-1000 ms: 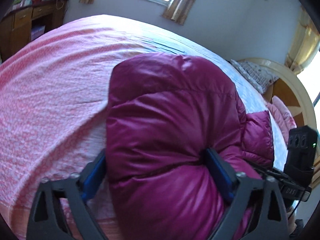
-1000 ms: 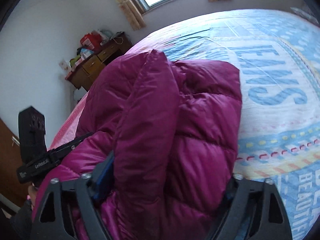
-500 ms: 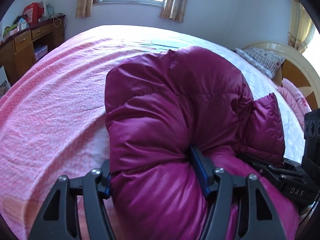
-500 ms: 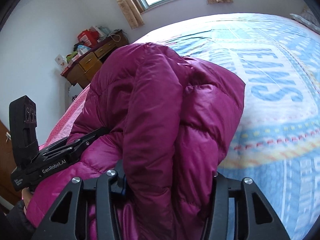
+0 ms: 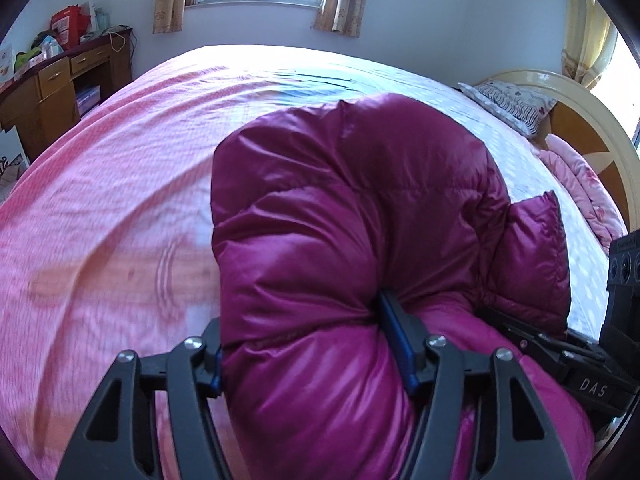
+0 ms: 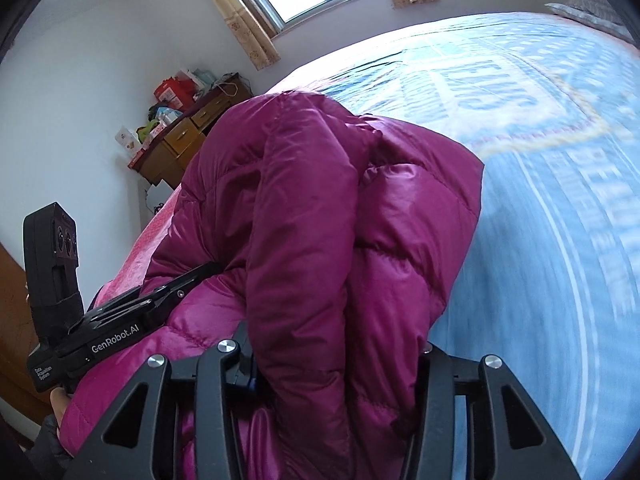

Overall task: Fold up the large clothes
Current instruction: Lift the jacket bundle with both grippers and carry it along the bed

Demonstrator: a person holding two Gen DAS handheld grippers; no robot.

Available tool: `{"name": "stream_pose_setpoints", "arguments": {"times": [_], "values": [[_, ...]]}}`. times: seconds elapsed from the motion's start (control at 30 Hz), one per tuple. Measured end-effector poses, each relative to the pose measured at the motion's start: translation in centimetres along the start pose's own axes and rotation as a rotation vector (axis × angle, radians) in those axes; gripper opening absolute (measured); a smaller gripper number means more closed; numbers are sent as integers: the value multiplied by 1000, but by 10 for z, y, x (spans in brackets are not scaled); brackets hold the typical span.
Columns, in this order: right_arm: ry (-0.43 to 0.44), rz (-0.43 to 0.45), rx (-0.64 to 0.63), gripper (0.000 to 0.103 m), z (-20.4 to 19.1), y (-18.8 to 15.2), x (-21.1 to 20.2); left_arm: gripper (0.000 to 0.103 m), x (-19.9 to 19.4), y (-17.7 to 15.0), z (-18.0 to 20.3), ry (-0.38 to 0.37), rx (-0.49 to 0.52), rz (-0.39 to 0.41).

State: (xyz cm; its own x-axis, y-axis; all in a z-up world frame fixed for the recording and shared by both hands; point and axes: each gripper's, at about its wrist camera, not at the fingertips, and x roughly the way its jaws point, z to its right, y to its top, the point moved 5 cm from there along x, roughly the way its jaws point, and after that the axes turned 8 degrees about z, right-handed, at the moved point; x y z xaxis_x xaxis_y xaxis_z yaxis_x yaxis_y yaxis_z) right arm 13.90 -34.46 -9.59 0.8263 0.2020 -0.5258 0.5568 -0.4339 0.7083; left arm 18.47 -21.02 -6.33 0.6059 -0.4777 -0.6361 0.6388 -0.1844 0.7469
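Here we have both grippers clenched on the magenta down jacket (image 5: pixel 352 216), which is bunched up over the near part of the bed (image 5: pixel 120 184). Our left gripper (image 5: pixel 312 344) squeezes a thick puffy roll at the jacket's near left, and our right gripper (image 6: pixel 336 356) pinches a stacked fold at its near right, the padding bulging out past the pads on both. The far end of the jacket rests on the bed cover, with the desk (image 6: pixel 180 140) and window beyond. We judge the fold is in mid-carry, and the risks come from the fabric itself. The shell looks slick and the fill springy, so a bundle this fat could squirm out of either grip if we pull hard or unevenly. If one hand travels ahead of the other, the layers may twist and the fold line skew. The trapped air may also make the jacket spring open once we set it down and let go.
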Motion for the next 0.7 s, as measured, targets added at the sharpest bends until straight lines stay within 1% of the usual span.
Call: {"name": "stream_pose_setpoints", "arguments": {"times": [0.2,0.37,0.57,0.7], "values": [[-12,13,0,46,-19,-26,-24,63,-22,-14,-4,2,-15,-10],[-11,32,-23,45,-44,-33,-35,60,-44,-27,-8,17,-17,-14],[31,43,-29,43,-68,-46,-44,56,-65,-36,-20,48,-36,-9],[56,34,-43,42,-86,-54,-40,55,-76,-41,-33,76,-45,4]]}}
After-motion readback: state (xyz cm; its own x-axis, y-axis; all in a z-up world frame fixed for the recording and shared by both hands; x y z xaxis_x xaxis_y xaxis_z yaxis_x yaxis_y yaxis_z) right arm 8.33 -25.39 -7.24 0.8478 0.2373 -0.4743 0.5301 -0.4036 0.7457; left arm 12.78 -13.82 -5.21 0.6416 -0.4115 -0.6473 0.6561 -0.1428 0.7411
